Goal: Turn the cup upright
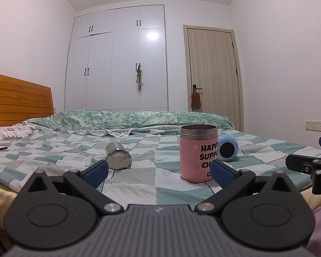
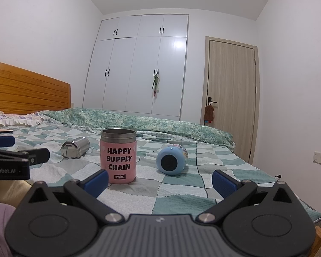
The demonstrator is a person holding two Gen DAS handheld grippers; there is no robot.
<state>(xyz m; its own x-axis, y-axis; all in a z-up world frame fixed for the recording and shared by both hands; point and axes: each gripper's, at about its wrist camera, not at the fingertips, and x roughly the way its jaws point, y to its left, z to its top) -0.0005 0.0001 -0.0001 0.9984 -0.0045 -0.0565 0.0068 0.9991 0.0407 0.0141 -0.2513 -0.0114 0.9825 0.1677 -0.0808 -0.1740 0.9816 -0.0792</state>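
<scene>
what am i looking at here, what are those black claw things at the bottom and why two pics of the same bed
Those claws are handheld two-finger grippers, one in each of a person's hands, each with a camera looking along its fingers. One picture is from the left gripper, the other from the right gripper. Both are open and hold nothing.

On the checked bedspread a pink cup stands upright with its mouth up. A steel cup and a blue cup lie on their sides.

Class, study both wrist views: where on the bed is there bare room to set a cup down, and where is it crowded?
Free: the checked sheet in front of the pink cup, between it and the right gripper; also between the steel cup and pink cup. Crowded: pink cup beside the lying blue cup.
</scene>
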